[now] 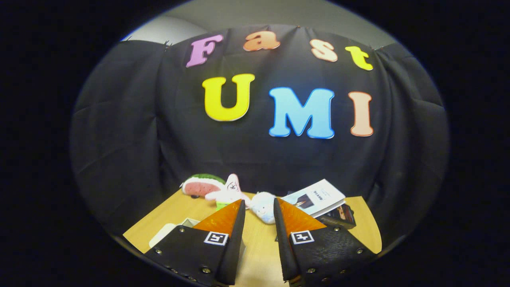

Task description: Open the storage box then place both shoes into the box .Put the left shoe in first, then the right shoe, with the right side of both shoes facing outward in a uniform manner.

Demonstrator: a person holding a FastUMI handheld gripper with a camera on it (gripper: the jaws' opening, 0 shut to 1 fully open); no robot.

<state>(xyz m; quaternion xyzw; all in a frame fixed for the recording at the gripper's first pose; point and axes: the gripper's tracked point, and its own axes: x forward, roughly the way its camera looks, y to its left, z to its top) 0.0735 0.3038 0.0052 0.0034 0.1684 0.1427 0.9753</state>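
Note:
My gripper (258,200) is held above the wooden table (259,243), pointing toward the booth's back wall. Its fingers are open with only the table top showing in the gap between them. A white flat thing with a raised corner (172,233) lies on the table to the left, mostly hidden behind the left finger (223,223). I cannot tell whether it is the storage box.
Soft toys line the table's far edge beyond the fingertips: a watermelon slice (201,185), a pink starfish (230,191) and a pale blue plush (263,207). A white booklet (318,197) rests on a dark book (340,215) at the far right.

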